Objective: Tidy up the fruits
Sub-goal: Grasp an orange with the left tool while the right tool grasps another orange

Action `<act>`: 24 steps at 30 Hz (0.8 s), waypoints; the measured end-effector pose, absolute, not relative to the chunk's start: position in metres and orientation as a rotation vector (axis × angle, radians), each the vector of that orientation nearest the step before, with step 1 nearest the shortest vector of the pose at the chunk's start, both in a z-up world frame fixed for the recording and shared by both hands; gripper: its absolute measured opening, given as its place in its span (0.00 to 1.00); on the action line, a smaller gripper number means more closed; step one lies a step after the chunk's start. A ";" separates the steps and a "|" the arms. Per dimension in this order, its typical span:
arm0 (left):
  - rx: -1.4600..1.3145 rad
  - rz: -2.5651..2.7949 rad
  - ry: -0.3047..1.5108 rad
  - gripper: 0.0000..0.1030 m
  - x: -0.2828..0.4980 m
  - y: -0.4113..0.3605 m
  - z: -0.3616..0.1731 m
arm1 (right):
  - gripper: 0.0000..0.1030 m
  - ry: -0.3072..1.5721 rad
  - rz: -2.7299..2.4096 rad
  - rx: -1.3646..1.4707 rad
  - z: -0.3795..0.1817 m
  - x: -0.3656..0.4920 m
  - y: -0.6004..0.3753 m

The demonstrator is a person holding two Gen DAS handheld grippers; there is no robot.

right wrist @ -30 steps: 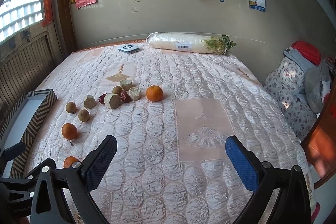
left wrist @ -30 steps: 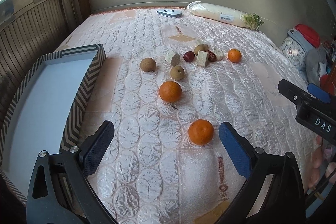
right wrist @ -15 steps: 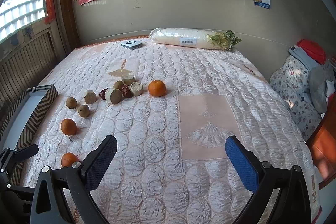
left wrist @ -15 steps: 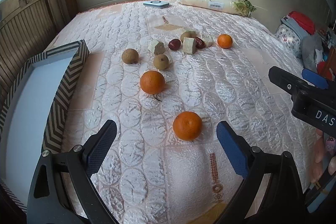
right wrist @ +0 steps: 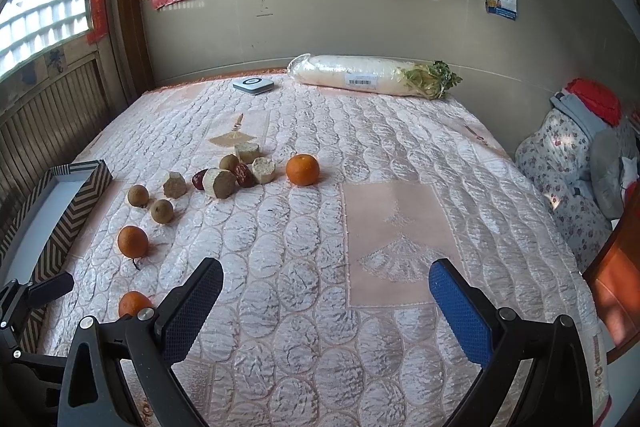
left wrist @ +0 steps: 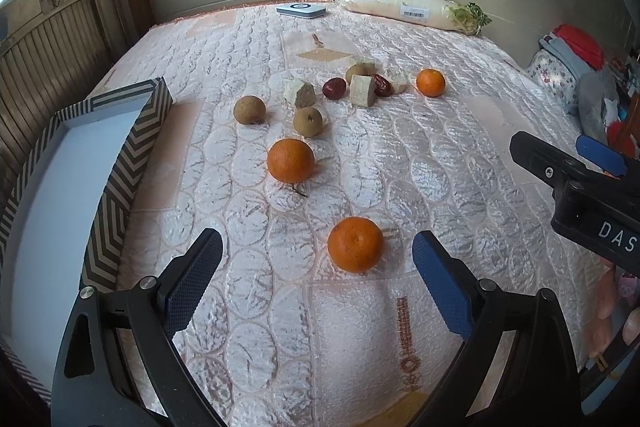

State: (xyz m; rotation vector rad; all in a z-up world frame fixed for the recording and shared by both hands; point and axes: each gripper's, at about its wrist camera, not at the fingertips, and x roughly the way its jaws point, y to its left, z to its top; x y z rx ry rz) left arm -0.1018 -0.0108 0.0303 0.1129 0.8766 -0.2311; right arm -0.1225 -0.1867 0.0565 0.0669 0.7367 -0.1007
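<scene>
1. Left gripper [left wrist: 316, 267]: black frame, blue textured pads, jaws spread wide, nothing between them. It hangs above the pink quilted bed cover [left wrist: 400, 163].
2. Nearest round orange fruit [left wrist: 355, 244] lies on the cover just ahead of the left fingertips, nearer the right-hand pad [left wrist: 438, 283], not touching either pad.
3. Right gripper [right wrist: 326, 307]: jaws likewise spread wide and empty, over bare quilt; its black body also shows at the right edge of the left wrist view.
4. Second orange fruit with a short stem [left wrist: 291, 160] sits farther out, apart from the first.
5. Two brown round fruits [left wrist: 249, 109] lie beyond it, near each other but not touching.
6. A cluster of pale cut chunks [left wrist: 362, 90] and dark red dates [left wrist: 334, 88] lies beyond those; a third orange fruit [left wrist: 430, 82] rests just beside the cluster's right end.
7. Shallow rectangular tray with a zigzag-patterned rim [left wrist: 132, 163] stands at the left edge of the bed; its pale floor holds no fruit.
8. A long white radish in clear wrap [left wrist: 412, 9] and a flat grey-white device [left wrist: 301, 9] lie at the far end by the wall.
</scene>
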 end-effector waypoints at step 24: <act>0.059 -0.356 0.903 0.17 -0.099 -0.007 0.032 | 1.00 0.741 -0.060 0.049 0.055 -0.122 -0.177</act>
